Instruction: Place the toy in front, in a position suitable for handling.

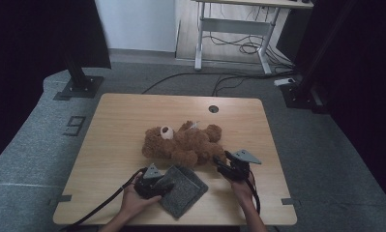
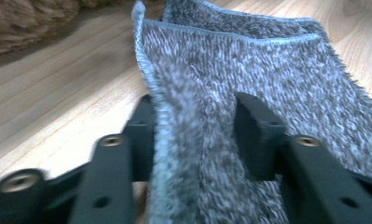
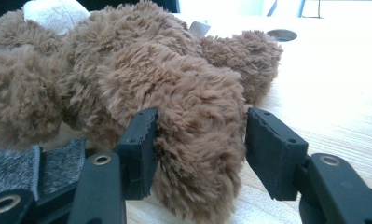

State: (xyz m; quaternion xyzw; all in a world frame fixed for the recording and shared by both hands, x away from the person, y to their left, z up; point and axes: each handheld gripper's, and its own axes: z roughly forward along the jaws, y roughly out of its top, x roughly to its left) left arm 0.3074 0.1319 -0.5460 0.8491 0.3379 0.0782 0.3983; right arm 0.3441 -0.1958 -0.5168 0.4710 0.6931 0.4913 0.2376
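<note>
Nearest the bottom edge of the high view, two forearms were seen entering, each hand carrying a black gripper. At lower centre the left gripper (image 1: 152, 183) was laid against a folded grey cloth (image 1: 183, 190), a roughly square piece of fuzzy, short-pile fabric with a stitched hem, spread flat on the pale wood-grain desk (image 1: 113, 125). In the left gripper view the cloth (image 2: 249, 88) was shown doubled, two hemmed layers lying one over the other, and a raised fold of it was pinched between the black fingers (image 2: 256, 135), which were set at a middling width with the pads pressed into the pile on both sides.

To the lower right of centre in the high view, the right gripper (image 1: 225, 166), topped by a grey three-cornered plate, was placed at the near end of a brown teddy bear (image 1: 183, 142). The bear was lying in the middle of the desk, shaggy and rounded, with a cream muzzle. In the right gripper view one plump limb of the bear (image 3: 197, 154) was enclosed between the ribbed fingers (image 3: 274, 151), held about half open; the left pad was sunk into the fur, while contact on the right side could not be told.

Farther off, a round cable hole (image 1: 213, 108) was set in the far part of the desk.
</note>
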